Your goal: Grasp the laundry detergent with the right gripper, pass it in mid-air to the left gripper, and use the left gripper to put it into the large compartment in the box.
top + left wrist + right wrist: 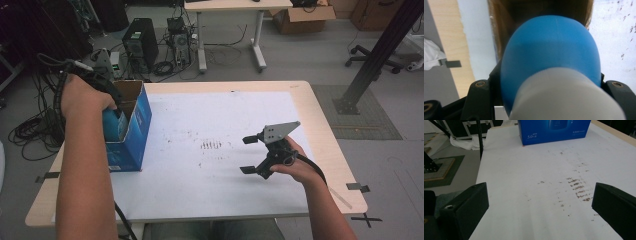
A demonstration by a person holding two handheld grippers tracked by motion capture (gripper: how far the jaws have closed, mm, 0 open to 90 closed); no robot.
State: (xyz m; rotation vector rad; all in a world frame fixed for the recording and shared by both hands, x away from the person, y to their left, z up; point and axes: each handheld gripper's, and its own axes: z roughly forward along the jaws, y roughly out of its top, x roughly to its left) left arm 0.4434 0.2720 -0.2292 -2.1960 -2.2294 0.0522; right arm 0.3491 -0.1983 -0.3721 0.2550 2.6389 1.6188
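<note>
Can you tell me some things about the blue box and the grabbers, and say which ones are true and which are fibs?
1. The left gripper holds a blue thing with a white end. True.
2. The right gripper is squeezing something. False: its jaws stand open with nothing between them.
3. The blue box is open at the top. True.
4. The blue box sits at the right edge of the table. False: it sits at the left edge.
5. The white sheet on the table is spotless. False: it has small dark smudges near the middle.

Blue bottle (551,50) with white cap, poised over open blue box (131,131).
</note>
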